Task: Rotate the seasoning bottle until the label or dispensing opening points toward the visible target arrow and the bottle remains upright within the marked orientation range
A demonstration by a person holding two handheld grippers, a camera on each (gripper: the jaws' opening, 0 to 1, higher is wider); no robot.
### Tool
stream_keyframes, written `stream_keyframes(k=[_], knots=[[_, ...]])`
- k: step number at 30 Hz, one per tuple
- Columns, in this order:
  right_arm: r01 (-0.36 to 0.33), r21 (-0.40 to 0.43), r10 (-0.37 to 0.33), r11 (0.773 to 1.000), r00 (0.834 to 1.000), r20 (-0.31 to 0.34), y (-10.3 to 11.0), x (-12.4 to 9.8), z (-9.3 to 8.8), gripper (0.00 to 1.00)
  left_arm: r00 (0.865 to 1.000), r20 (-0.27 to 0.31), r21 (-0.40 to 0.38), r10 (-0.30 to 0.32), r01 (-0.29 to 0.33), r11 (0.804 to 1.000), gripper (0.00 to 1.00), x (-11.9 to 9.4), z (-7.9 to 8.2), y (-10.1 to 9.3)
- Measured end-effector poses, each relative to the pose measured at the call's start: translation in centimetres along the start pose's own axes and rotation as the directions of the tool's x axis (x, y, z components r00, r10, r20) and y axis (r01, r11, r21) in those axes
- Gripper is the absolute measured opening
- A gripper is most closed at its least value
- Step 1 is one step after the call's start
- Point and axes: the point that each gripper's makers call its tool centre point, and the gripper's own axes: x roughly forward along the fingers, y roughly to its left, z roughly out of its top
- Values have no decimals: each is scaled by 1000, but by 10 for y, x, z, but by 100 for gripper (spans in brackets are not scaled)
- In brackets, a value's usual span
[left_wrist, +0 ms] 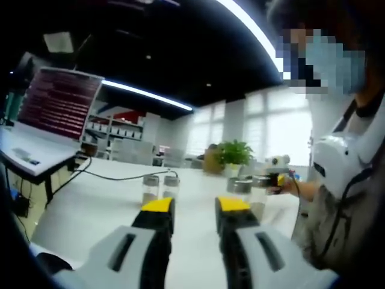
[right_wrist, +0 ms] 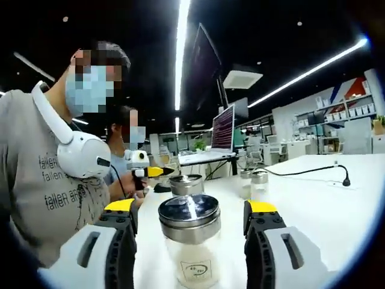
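A clear seasoning bottle (right_wrist: pixel 189 247) with a shiny metal lid and a small label low on its front stands upright on the white table (right_wrist: pixel 325 205). My right gripper (right_wrist: pixel 191 208) is open, one yellow-tipped jaw on each side of the bottle with a gap on both sides. A second metal-lidded bottle (right_wrist: pixel 185 183) stands just behind it. My left gripper (left_wrist: pixel 195 206) is open above the table with nothing between its jaws. In the left gripper view the same two bottles (left_wrist: pixel 249 188) stand at the right, by the right gripper (left_wrist: pixel 275 176).
Two small jars (left_wrist: pixel 160 186) stand mid-table, also seen as small jars (right_wrist: pixel 254 180) in the right gripper view. A black cable (right_wrist: pixel 313 171) runs across the table. An open laptop (left_wrist: pixel 57 102) sits at the table's end. A person (right_wrist: pixel 48 180) stands close beside the table.
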Motion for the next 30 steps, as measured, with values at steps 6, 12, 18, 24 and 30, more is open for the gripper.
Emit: stream_keyframes(k=[6,12,18,24,30], knots=[[-36,-13,35,999,999,-17,-4,9,-6,59,999,10,35,38,-38,999,28,-8,9,2],[-56,-33,55,998,998,-32,1,7,-8,45,999,6,38,42,-43,998,28,-4,8,3],[-41,-29,40,999,999,-31,0,7,-9,44,999,17,9,36,-37,999,28,2,8,4],[-11,-48,10,999,1000,-16,1,8,-9,43,998,32,13,53,-53,999,28,3,13,8],[73,-76,-72,994,997,16,0,5,-9,43,999,7,20,52,-52,998,28,12,6,11]])
